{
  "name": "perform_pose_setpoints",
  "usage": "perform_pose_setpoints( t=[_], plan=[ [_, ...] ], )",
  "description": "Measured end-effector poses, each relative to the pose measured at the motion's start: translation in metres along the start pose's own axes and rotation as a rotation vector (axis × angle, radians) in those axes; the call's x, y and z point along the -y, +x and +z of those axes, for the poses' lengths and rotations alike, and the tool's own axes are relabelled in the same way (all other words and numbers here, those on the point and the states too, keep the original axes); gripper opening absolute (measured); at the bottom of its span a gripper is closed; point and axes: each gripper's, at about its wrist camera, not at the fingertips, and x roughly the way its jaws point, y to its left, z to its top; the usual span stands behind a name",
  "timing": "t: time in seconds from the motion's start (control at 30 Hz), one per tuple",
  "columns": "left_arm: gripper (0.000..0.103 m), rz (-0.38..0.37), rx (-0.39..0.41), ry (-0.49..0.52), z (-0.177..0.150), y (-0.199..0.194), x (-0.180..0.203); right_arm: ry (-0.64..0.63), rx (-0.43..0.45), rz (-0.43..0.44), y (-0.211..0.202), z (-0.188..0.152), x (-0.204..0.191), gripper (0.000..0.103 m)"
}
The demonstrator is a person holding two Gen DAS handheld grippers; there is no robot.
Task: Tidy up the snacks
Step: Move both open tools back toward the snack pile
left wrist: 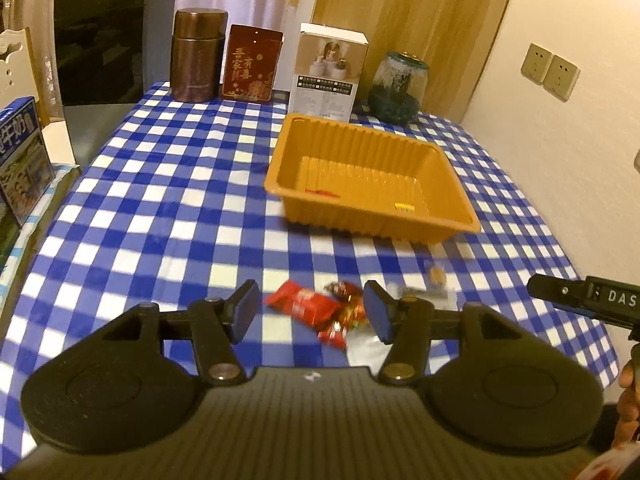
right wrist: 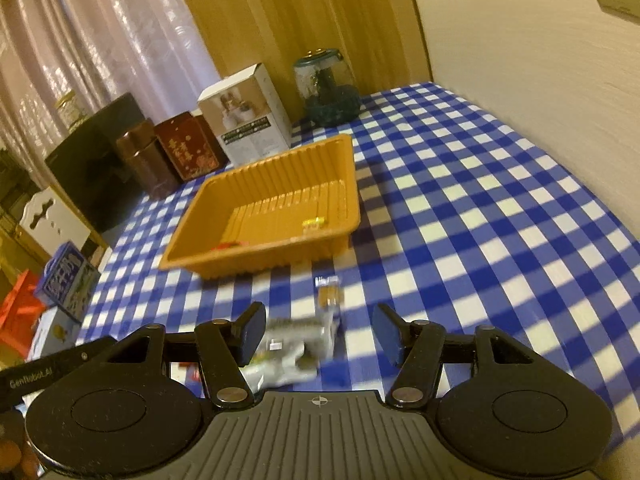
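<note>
The left gripper (left wrist: 312, 312) hangs with jaws wide over a red snack packet (left wrist: 302, 303) and wrapped candies (left wrist: 348, 304) on the checked tablecloth (left wrist: 160, 208). The right gripper (right wrist: 320, 334) is also spread wide, above a blurred pale packet (right wrist: 288, 344). Beyond lies the orange tray (left wrist: 440, 168), holding two small scraps.

Far edge of the counter (left wrist: 160, 200), blue-and-white checked cloth over it. I see a row there: brown round canister (left wrist: 197, 55) at the far left corner, dark red tin (left wrist: 251, 64) with gold characters just beside it, white product box (left wrist: 330, 72) upright near the middle, glass jar (left wrist: 398, 88) with dark contents toward the far right corner. Black appliance (left wrist: 100, 48) stands off the left edge. Blue milk carton (left wrist: 20, 160) sits lower left. Two wall sockets (left wrist: 550, 71) on the right wall. Curtains (right wrist: 100, 40) behind.
</note>
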Motion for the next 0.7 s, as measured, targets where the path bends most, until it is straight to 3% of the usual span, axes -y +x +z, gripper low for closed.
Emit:
perform_pose_setpoints(
  t=[0.33,0.5,0.7],
  plan=[
    [0.057,0.013,0.005,0.014,-0.022,-0.032,-0.005,-0.093,-0.024,0.009,-0.028,-0.036,-0.017,0.06],
    [0.058,0.012,-0.004,0.023,-0.027,-0.037,-0.007,-0.125,-0.025,0.007,-0.031,-0.04,-0.019,0.06],
    [0.062,0.007,-0.032,0.093,-0.025,-0.033,-0.006,-0.254,-0.043,0.008,-0.023,-0.042,-0.026,0.06]
  ],
)
